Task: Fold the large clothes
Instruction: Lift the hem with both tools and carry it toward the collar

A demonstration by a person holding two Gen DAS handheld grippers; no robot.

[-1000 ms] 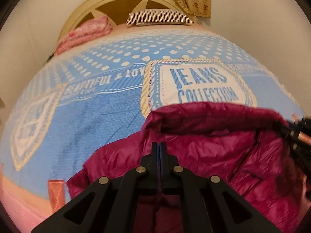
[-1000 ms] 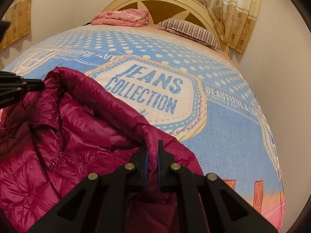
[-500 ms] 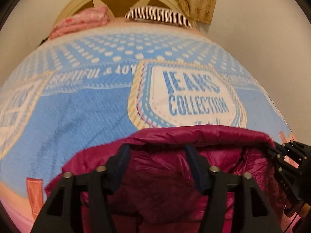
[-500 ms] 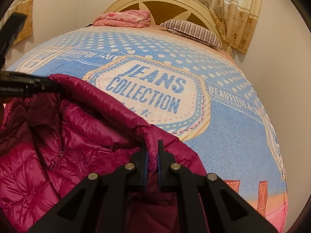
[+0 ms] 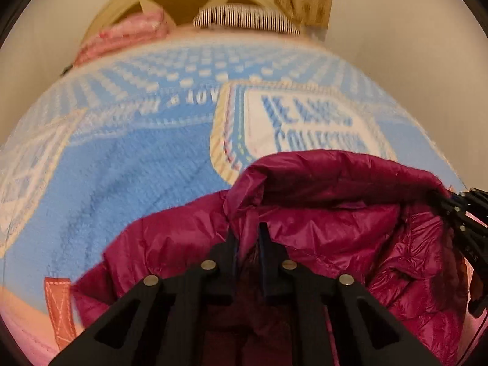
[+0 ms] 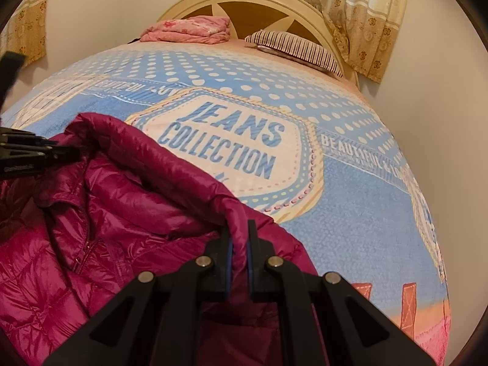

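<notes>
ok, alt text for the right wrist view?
The right tongs are shut on the puffy edge of a magenta down jacket spread on a blue "JEANS COLLECTION" bedspread. The left tongs meet the jacket's far edge at left; a striped pillow lies by the headboard.

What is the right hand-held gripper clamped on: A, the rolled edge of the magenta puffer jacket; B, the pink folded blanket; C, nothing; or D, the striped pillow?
A: the right hand-held gripper has its pads pressed on a roll of the jacket edge.
</notes>
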